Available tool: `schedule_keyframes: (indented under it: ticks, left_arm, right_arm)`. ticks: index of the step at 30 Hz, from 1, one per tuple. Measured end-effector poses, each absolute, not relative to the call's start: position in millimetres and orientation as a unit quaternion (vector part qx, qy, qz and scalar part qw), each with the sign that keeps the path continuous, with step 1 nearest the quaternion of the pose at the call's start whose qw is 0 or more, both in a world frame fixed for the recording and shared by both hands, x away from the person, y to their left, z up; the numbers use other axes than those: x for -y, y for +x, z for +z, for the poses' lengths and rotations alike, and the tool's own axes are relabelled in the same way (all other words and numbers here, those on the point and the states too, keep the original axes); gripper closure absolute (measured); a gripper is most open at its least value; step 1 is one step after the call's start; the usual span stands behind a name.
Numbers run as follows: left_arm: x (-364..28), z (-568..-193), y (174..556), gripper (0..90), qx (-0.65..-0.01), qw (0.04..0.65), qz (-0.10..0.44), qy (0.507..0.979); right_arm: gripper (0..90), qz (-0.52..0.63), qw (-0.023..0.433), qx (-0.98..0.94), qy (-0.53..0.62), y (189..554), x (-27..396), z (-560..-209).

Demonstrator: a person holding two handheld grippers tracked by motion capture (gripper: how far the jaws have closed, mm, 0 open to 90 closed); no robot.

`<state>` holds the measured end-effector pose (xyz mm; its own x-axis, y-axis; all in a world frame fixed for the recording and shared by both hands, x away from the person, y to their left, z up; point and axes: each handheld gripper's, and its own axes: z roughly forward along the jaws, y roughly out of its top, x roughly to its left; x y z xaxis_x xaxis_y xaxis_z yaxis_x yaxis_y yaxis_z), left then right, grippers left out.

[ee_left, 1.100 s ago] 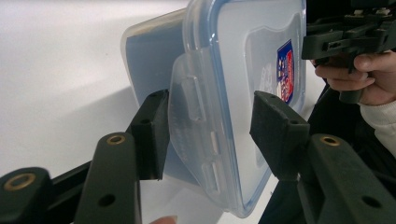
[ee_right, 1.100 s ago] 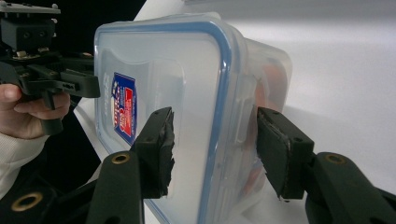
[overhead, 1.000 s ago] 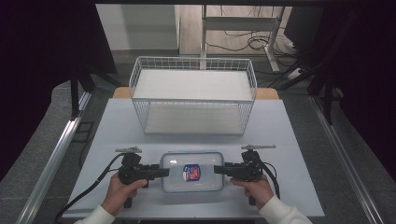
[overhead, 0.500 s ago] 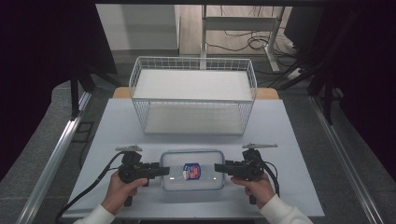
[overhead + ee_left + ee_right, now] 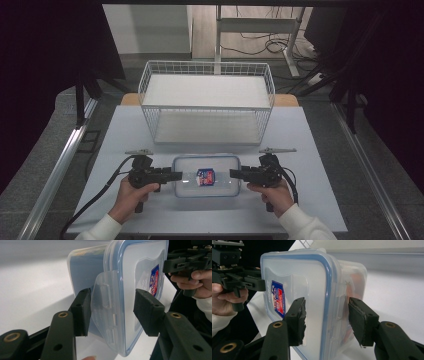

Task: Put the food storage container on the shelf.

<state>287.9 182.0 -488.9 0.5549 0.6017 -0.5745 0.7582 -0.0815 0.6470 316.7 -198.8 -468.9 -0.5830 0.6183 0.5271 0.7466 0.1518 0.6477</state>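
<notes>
A clear plastic container (image 5: pixel 220 167) with a blue-sealed lid and a red-and-blue sticker lies at the near middle of the white table (image 5: pixel 125 145). My left gripper (image 5: pixel 178 175) holds its left end. In the left gripper view the left gripper (image 5: pixel 113 297) has one pad on the lid and the other by the end clasp. My right gripper (image 5: pixel 234 173) holds the right end. In the right gripper view the right gripper (image 5: pixel 327 302) is shut across the lid and the base. Something orange shows inside the container (image 5: pixel 312 290). Whether the container rests on the table I cannot tell.
A white wire basket (image 5: pixel 207 107) with a shelf stands behind the container at the table's far half. Cables trail from both grippers toward the near edge. Metal rails run along the table's left and right sides.
</notes>
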Motion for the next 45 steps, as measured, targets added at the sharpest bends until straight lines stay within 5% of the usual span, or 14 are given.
schedule_keyframes:
  ticks: [23,45]
  left_arm:
    - [-192.0,-490.2,378.8,49.0,-0.460,0.508,-0.092,0.722]
    - [-195.1,-505.4,412.6,48.5,-0.490,0.515,-0.099,0.696]
  right_arm:
    - [49.0,-0.482,0.041,0.749,-0.453,394.6,191.7,-461.4]
    - [47.2,-0.487,0.048,0.733,-0.473,434.4,185.9,-482.6]
